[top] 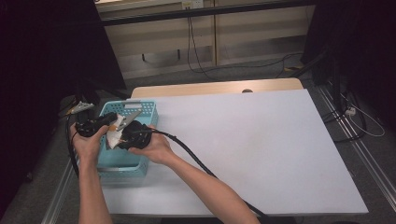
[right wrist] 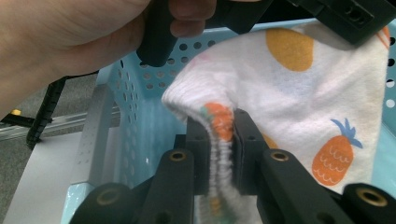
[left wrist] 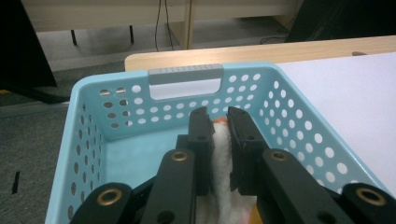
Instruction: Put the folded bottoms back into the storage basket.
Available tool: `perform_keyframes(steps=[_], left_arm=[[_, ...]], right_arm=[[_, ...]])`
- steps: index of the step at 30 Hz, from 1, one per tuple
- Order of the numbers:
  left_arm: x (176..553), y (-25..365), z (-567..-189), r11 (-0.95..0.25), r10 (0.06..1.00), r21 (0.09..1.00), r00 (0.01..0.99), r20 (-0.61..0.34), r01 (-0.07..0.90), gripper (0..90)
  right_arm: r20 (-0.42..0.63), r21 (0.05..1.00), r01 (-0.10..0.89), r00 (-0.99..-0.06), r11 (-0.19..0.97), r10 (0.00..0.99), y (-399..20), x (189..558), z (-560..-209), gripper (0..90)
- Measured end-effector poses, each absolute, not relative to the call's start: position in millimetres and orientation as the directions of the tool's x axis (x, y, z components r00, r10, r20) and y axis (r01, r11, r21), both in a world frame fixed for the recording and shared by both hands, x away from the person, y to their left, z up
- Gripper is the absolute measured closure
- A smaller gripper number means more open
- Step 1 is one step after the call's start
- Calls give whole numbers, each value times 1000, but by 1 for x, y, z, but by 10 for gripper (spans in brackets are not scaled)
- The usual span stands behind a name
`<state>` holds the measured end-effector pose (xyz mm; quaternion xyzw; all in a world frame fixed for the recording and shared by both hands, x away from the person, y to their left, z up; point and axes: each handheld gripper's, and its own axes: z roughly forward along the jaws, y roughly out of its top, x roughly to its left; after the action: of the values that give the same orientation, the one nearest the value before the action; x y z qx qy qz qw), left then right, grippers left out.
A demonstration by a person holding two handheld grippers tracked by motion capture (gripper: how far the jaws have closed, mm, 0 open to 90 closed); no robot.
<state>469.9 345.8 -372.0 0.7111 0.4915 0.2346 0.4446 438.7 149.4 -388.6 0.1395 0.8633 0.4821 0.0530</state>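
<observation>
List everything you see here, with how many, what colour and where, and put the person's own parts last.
Perforated plastic basket: one, light blue with a grey handle, at the table's left edge.
Pineapple-print cloth: one, white with orange pineapples, held over the basket by both tongs.
Table: one, white top with a wooden far edge.
Cables on the floor: several, black, beyond the table.
Left tongs: one, black, shut on the cloth.
Right tongs: one, black, shut on the cloth's hem.
Hands: two, gripping the tongs.
</observation>
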Motion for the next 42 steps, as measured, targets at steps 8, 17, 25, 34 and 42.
perform_keyframes(steps=[8,17,25,34,42], left_arm=[[474,344,-381,-142,911,845,402,-91,515,807],[477,346,-390,-137,914,838,394,-98,528,807],[477,350,-394,-138,917,832,387,-98,538,807],[478,351,-399,-144,920,823,380,-92,549,806],[479,349,-399,-153,916,827,392,-86,541,805]], right_arm=[[54,842,205,-953,500,299,150,441,-394,800],[61,834,215,-951,508,303,152,443,-399,799],[61,832,216,-951,511,303,154,444,-402,799],[54,826,210,-953,523,298,156,444,-404,792],[60,824,211,-956,526,289,155,445,-405,778]])
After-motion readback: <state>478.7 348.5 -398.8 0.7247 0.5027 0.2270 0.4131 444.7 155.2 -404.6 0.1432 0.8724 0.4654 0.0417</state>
